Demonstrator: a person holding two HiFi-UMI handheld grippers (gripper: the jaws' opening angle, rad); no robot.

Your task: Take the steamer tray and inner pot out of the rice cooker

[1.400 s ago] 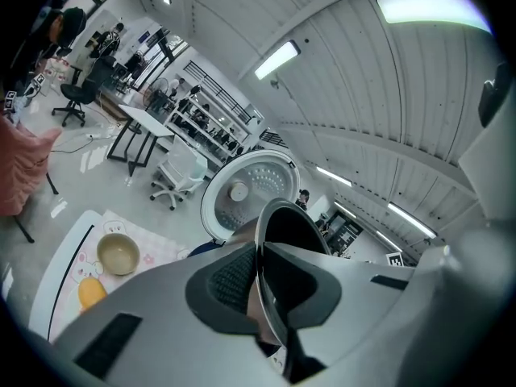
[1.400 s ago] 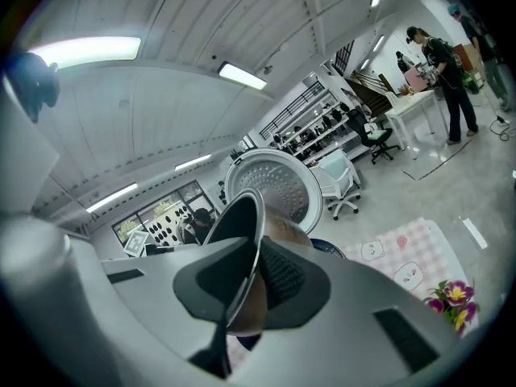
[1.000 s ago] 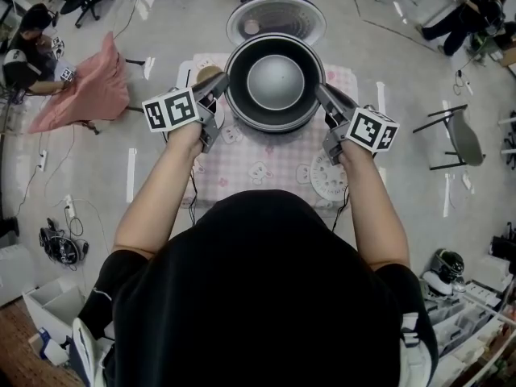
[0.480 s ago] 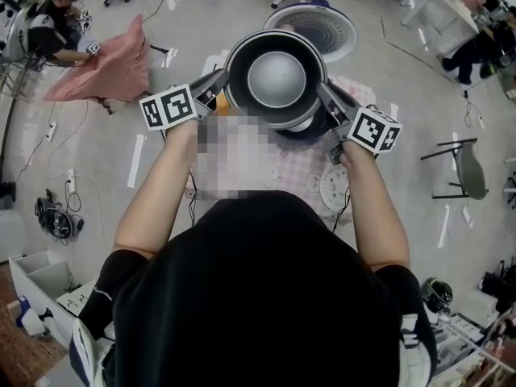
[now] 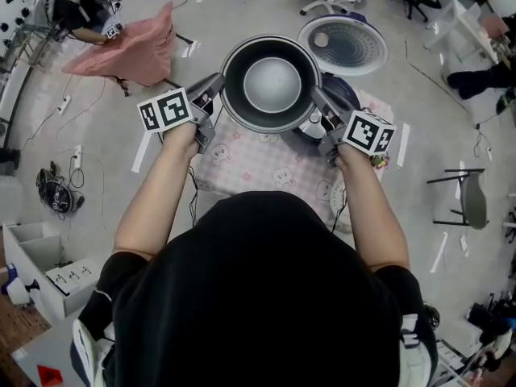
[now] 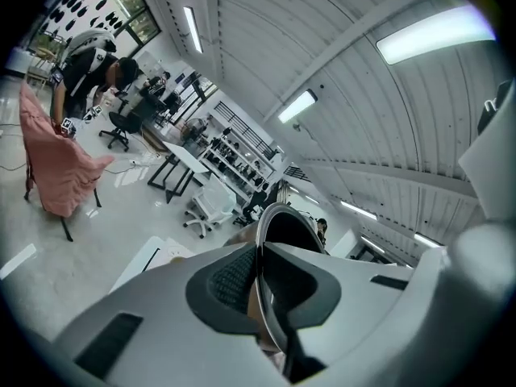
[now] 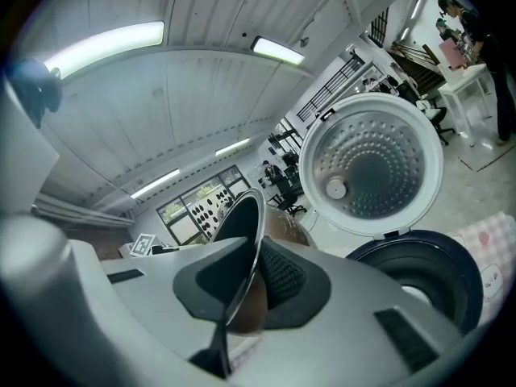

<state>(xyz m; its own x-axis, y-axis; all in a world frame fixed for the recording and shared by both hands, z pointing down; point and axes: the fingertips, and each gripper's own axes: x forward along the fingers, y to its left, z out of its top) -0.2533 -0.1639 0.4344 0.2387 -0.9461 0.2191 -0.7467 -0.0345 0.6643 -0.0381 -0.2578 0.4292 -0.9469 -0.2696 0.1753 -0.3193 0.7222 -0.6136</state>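
The dark metal inner pot hangs in the air between both grippers, left of and above the dark blue rice cooker body. My left gripper is shut on the pot's left rim. On the opposite rim, my right gripper is shut. The cooker's white lid stands open; its body looks empty in the right gripper view. A white round steamer tray lies on the table, partly hidden by the right arm.
The table carries a pink checked cloth. A person sits by a pink draped chair at the upper left. A grey chair stands at the right, white boxes at the lower left, and cables lie on the floor.
Both grippers have carried the pot out of the cooker and to the left. The cooker body now shows uncovered at the pot's right side.
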